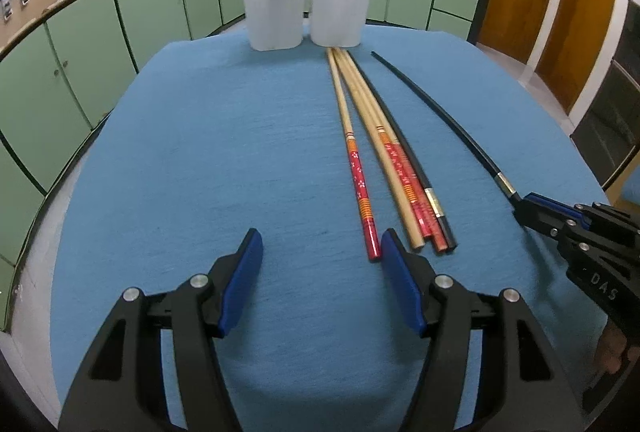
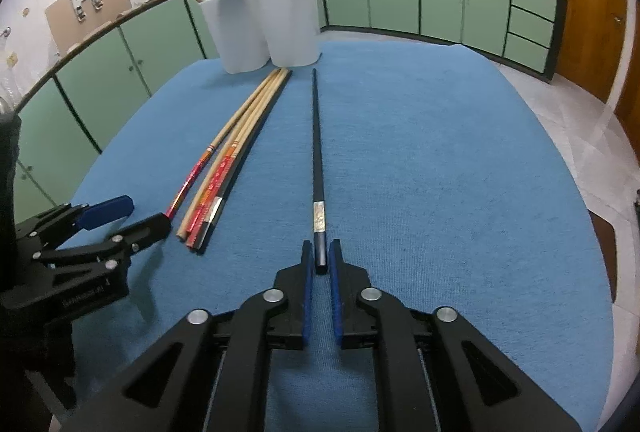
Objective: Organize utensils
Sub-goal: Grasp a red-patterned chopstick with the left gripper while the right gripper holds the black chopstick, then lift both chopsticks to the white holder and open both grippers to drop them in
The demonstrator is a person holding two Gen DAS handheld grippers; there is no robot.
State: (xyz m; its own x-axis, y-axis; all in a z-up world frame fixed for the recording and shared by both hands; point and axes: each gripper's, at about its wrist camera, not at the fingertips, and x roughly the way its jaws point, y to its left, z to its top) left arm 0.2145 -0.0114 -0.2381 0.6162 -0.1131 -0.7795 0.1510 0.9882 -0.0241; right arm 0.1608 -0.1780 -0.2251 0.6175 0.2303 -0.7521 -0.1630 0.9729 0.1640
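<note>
Right gripper (image 2: 320, 258) narrowly parted around black chopstick (image 2: 318, 152) end, not visibly clamped — close squarely before lifting; left gripper (image 1: 322, 252) half-open, empty.

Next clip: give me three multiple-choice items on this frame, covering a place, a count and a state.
1. Where is the lone black chopstick's near end?
A. In a cup
B. Between the right claw's pads
C. Under the bundle

2. How many chopsticks lie on the cloth?
A. Three
B. Five
C. Seven

3. How is the left claw?
A. Open, empty
B. Shut on a red chopstick
C. Shut on a cup

Key:
1 B: the black chopstick ends between the pads of the right claw.
2 B: four in the bundle plus the lone black one lie on the cloth.
3 A: the left claw stands wide, with only cloth between its pads.
</note>
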